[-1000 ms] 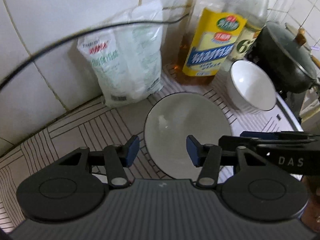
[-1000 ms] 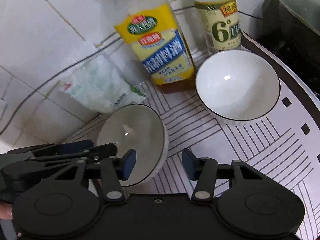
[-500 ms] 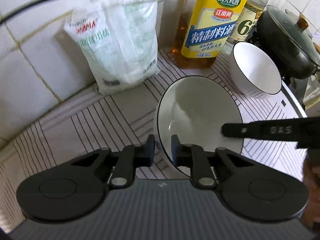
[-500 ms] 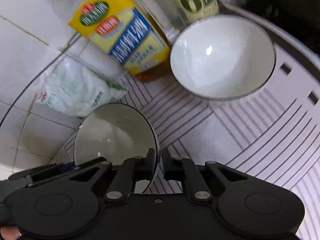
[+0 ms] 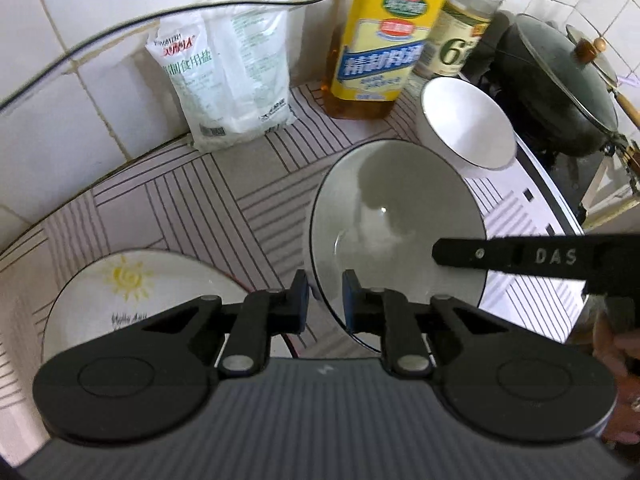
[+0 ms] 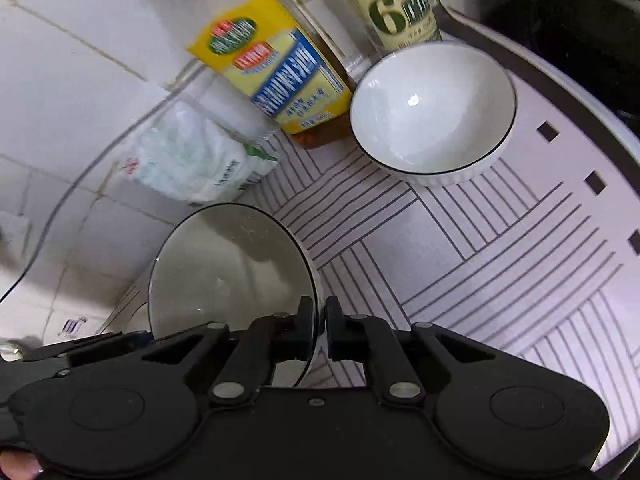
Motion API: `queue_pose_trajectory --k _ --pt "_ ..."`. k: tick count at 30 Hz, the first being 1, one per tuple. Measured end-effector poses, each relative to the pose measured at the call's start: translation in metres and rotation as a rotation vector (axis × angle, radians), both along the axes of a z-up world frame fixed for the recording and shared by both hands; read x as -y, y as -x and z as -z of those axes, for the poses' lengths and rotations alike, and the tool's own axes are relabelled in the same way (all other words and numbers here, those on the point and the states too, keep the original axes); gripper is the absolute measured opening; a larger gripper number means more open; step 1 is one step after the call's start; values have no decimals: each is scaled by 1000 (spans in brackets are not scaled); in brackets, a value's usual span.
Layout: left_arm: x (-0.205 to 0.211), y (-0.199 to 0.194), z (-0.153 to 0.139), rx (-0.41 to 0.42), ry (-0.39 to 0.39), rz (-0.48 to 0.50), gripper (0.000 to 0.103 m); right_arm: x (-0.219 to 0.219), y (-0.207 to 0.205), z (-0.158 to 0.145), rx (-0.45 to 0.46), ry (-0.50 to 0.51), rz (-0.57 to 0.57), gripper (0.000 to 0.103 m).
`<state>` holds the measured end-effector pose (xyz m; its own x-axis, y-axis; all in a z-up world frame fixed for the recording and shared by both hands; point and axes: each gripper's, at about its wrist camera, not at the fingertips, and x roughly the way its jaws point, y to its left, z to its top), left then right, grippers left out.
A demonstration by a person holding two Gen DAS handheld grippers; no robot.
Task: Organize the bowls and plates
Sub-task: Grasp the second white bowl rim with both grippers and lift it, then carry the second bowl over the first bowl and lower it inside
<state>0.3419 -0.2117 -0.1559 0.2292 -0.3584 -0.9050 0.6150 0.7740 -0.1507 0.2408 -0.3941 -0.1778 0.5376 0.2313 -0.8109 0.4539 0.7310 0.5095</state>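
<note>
A white bowl with a dark rim hangs tilted above the striped mat, held from two sides. My left gripper is shut on its near rim. My right gripper is shut on the opposite rim, and its black fingers cross the right side of the left wrist view. A second white bowl stands upright near the bottles. A white plate with a yellow sun drawing lies at the lower left, partly hidden by my left gripper.
Against the tiled wall stand a salt bag, a yellow-labelled oil bottle and a vinegar bottle. A dark lidded wok sits on the stove to the right. A black cable runs along the wall.
Both grippers went from open to shut on the bowl's rim and the bowl has tilted and risen off the mat. The sun plate has come into the left wrist view.
</note>
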Motion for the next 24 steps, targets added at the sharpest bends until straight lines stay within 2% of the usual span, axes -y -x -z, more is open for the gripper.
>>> queue_pose_trajectory --k 6,13,21,24 --pt "2 44 -30 -14 0 -36 16 4 36 -39 45 31 -48 11" --pt "-1 89 -58 -7 -5 -82 16 5 68 -70 102 41 -127 12" --pt "-12 129 -73 3 -34 -133 16 0 92 -84 141 29 -205 12" --pt "-17 140 -74 4 -31 -159 16 -3 102 -86 188 35 -234 13"
